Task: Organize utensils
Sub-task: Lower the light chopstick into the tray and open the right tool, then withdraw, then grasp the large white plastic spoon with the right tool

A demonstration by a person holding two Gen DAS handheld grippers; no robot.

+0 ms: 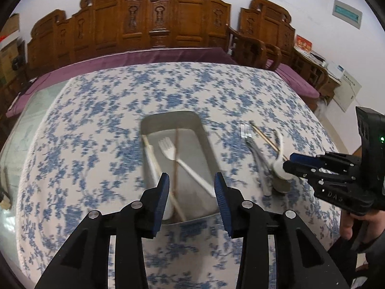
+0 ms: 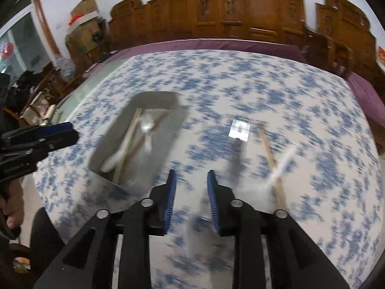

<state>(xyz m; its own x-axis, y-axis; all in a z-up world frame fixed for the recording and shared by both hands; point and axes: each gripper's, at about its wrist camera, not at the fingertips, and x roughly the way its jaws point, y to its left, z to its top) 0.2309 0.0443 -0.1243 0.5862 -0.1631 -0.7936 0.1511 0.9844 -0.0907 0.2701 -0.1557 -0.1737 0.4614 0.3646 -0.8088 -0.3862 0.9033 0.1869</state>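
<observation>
A grey metal tray (image 1: 204, 142) sits mid-table; it also shows in the right wrist view (image 2: 168, 101). In it lie a white plastic fork (image 1: 168, 149), a white spoon (image 1: 154, 168) and two wooden chopsticks (image 1: 176, 159). My left gripper (image 1: 191, 180) is open and empty above the tray's near end. On the cloth to the right lie a metal fork (image 1: 247, 132), a chopstick (image 1: 264, 137) and a white spoon (image 1: 280, 149). My right gripper (image 2: 191, 178) is open over the cloth, just left of the blurred metal fork (image 2: 239, 130), chopstick (image 2: 270, 159) and spoon (image 2: 282, 163).
The round table has a blue-flowered cloth (image 1: 96, 120). Carved wooden chairs (image 1: 156, 16) with purple cushions stand along the far side. Boxes and clutter (image 2: 81, 24) lie at the far left. My right gripper also shows in the left wrist view (image 1: 288, 166).
</observation>
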